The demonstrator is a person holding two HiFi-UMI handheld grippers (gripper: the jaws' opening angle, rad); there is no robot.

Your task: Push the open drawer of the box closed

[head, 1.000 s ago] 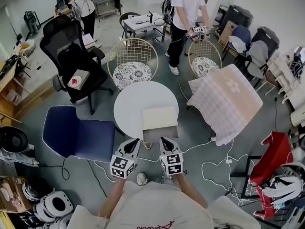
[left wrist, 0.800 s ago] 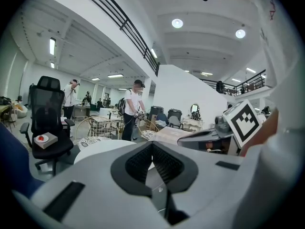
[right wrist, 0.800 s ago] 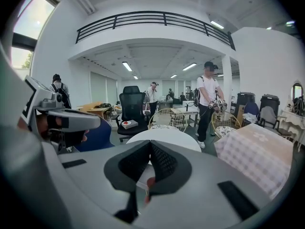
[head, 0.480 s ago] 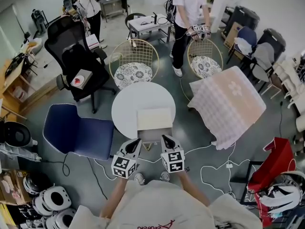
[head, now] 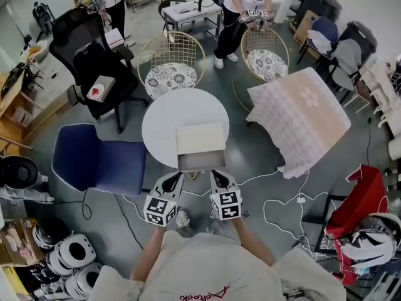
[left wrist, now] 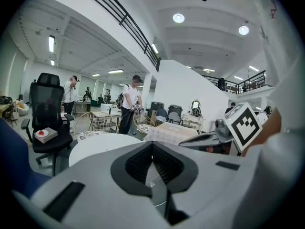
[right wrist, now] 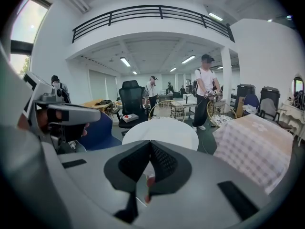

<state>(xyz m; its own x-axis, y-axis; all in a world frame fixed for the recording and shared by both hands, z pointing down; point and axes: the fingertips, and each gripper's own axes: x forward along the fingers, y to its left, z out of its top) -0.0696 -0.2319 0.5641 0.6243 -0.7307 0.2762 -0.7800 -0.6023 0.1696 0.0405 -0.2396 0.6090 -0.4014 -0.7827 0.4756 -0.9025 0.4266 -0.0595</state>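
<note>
Our right gripper (right wrist: 150, 144) fills the lower frame, its jaws pressed together with nothing between them. Just past their tips lies the round white table (right wrist: 164, 130), its near edge hidden behind the jaws. Our left gripper (right wrist: 81, 112) shows at the left, in front of a blue chair (right wrist: 102, 128). A black office chair (right wrist: 131, 97) stands beyond the table's far left edge. A checked cloth (right wrist: 257, 144) is to the table's right, and a person (right wrist: 206, 92) stands farther back.

Both grey-shelled: left tool (head: 178, 177), right tool (head: 213, 175); black ribbed pads (left wrist: 137, 164); black-white marker cubes (head: 160, 210); pale shirt (head: 207, 265), red print (head: 203, 295).
</note>
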